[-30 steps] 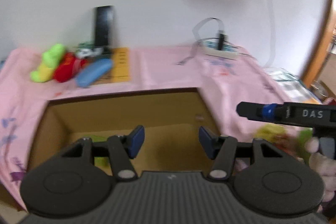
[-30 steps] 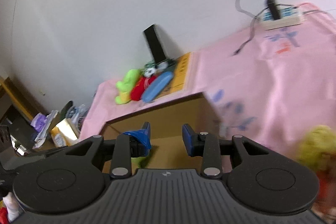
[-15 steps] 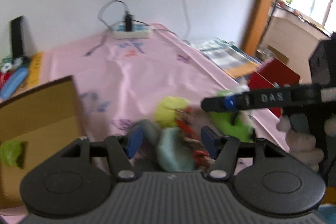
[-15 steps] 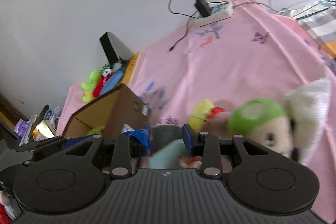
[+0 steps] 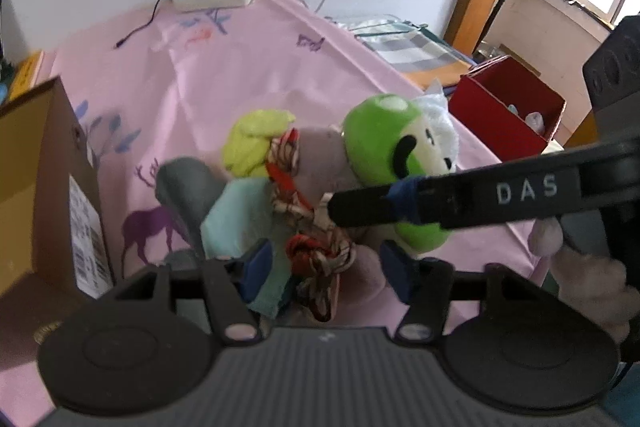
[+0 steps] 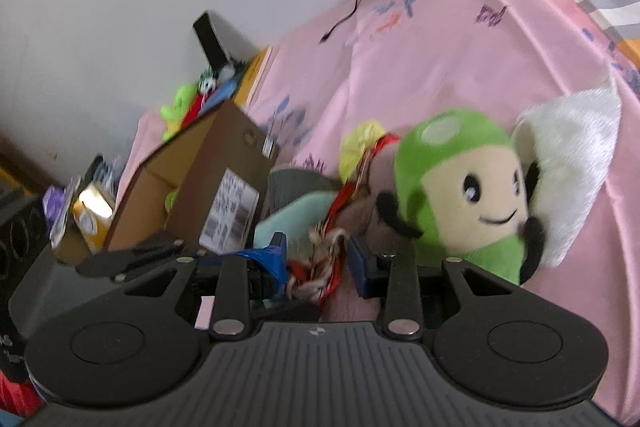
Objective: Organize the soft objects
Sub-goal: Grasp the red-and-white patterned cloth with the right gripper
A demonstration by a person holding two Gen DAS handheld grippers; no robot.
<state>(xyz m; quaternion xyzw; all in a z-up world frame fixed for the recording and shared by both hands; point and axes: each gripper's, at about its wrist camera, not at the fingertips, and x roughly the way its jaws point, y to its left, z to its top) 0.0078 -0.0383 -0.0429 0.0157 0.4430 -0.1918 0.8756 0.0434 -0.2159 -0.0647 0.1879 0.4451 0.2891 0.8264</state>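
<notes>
knotted, braided rope toy (image 5: 316, 227) beside fuzzy green plush (image 5: 384, 147).

One cardboard box (image 5: 48, 195), one green mushroom plush (image 5: 384, 147), one knotted rope toy (image 5: 316, 251), two grippers.

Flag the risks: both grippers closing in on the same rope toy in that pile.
1. Both the left gripper and right gripper straddle the knotted rope toy; the left jaws have just been closing, so fingers could collide.
2. The rope lies tangled over the teal cloth and pink plush; lifting may drag them along.
3. The green mushroom plush leans close by and may get knocked aside.
</notes>
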